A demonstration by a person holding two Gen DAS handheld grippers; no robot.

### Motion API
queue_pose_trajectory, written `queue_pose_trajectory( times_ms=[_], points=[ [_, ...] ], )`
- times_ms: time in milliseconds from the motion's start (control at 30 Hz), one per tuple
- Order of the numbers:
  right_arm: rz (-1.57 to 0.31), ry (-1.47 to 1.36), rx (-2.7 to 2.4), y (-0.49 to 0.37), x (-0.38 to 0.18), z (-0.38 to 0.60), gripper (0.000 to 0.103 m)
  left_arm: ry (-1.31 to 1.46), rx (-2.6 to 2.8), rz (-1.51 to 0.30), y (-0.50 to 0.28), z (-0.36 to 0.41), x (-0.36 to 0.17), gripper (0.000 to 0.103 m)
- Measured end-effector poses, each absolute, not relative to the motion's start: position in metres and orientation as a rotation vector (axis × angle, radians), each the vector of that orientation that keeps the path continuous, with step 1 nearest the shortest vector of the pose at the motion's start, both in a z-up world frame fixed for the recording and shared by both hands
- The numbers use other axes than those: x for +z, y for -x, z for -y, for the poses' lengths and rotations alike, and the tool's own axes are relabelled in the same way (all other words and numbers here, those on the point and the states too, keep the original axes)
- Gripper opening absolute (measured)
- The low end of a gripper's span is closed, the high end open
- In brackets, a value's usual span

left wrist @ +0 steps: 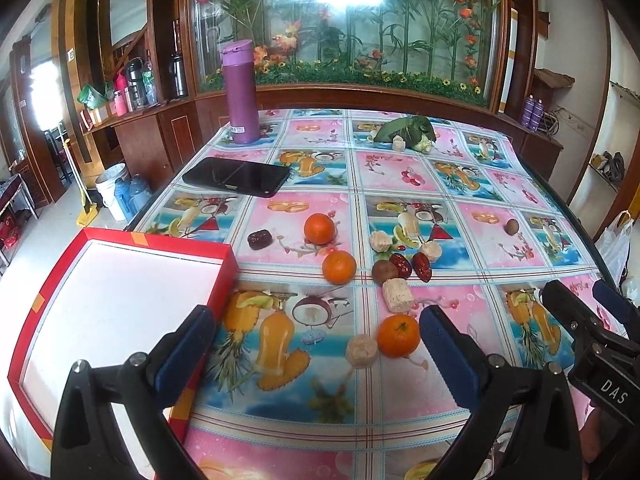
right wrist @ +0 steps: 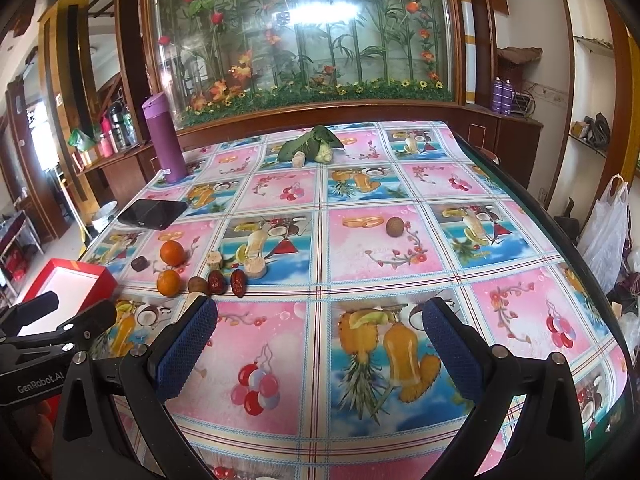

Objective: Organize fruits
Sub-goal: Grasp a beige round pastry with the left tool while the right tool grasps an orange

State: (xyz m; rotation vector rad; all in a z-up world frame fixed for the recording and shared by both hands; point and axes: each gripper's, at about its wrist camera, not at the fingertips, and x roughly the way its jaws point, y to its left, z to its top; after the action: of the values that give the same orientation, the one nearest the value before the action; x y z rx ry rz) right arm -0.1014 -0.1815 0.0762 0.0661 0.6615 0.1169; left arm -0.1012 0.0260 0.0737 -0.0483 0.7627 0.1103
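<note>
The left gripper (left wrist: pixel 316 344), jaws apart and empty, is nearest a small orange (left wrist: pixel 399 336), lying just inside its right jaw; the right gripper (right wrist: pixel 320 340), also apart, hovers over bare counter (right wrist: pixel 400 248).

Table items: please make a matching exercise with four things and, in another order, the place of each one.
Things:
1. flask
2. phone
3. red box
4. leafy vegetable

Places:
A. left table edge, near side
B. far side, about the middle
C. flat, just in front of the flask
D. upright, far left corner

Pairs: 1-D, 2-C, 3-A, 4-B
</note>
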Motion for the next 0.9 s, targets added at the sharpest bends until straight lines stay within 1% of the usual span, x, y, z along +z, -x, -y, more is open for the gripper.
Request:
queue_pose_trajectory(
  times_ms=[900],
  points=[
    [-0.673, -0.072, 0.141, 0.1033, 0.0759, 0.1769, 0.103, 0.047, 0.113, -0.777, 0.1009, -0.03, 0.0662, 0.103]
  ],
)
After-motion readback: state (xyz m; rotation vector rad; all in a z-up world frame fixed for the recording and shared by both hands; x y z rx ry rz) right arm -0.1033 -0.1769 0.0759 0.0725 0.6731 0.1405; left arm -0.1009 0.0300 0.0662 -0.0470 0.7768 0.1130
